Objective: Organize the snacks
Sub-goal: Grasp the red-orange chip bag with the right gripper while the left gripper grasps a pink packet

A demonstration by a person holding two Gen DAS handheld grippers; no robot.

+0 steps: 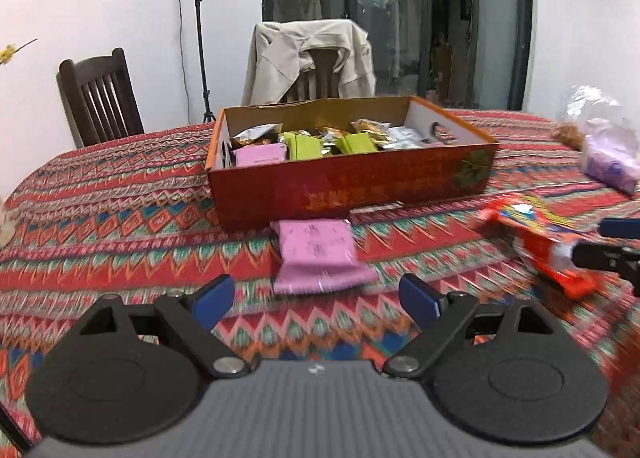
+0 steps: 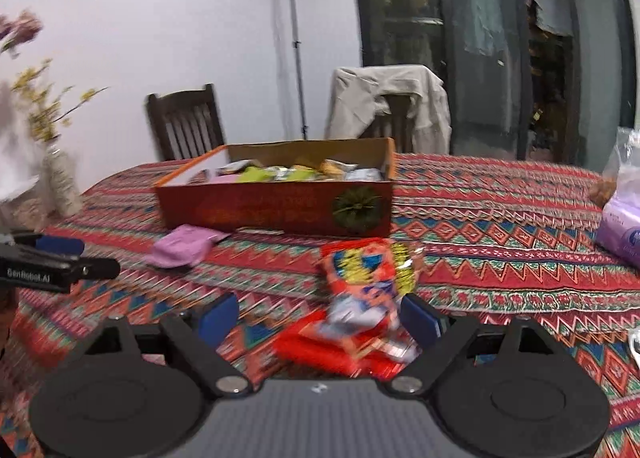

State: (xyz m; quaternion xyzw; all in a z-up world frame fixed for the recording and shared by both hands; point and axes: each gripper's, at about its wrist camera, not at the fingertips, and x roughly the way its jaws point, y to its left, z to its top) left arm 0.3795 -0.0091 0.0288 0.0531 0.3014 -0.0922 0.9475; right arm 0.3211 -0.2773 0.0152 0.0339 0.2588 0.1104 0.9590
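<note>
A red cardboard box (image 1: 360,186) holding several snack packets stands mid-table; it also shows in the right wrist view (image 2: 276,208). A pink packet (image 1: 318,254) lies on the cloth in front of the box, just ahead of my open, empty left gripper (image 1: 316,302); it also shows in the right wrist view (image 2: 182,246). A red snack bag (image 2: 360,298) lies between the blue pads of my open right gripper (image 2: 318,318), nearer the right pad; I cannot tell if it touches it. The bag also shows in the left wrist view (image 1: 536,238).
A thin red bar (image 1: 380,212) lies against the box's front. A clear plastic bag with purple contents (image 2: 624,226) sits at the right. A vase with yellow flowers (image 2: 60,182) stands at the left edge. Two chairs (image 1: 100,98) stand behind the table, one draped with a beige jacket (image 1: 312,58).
</note>
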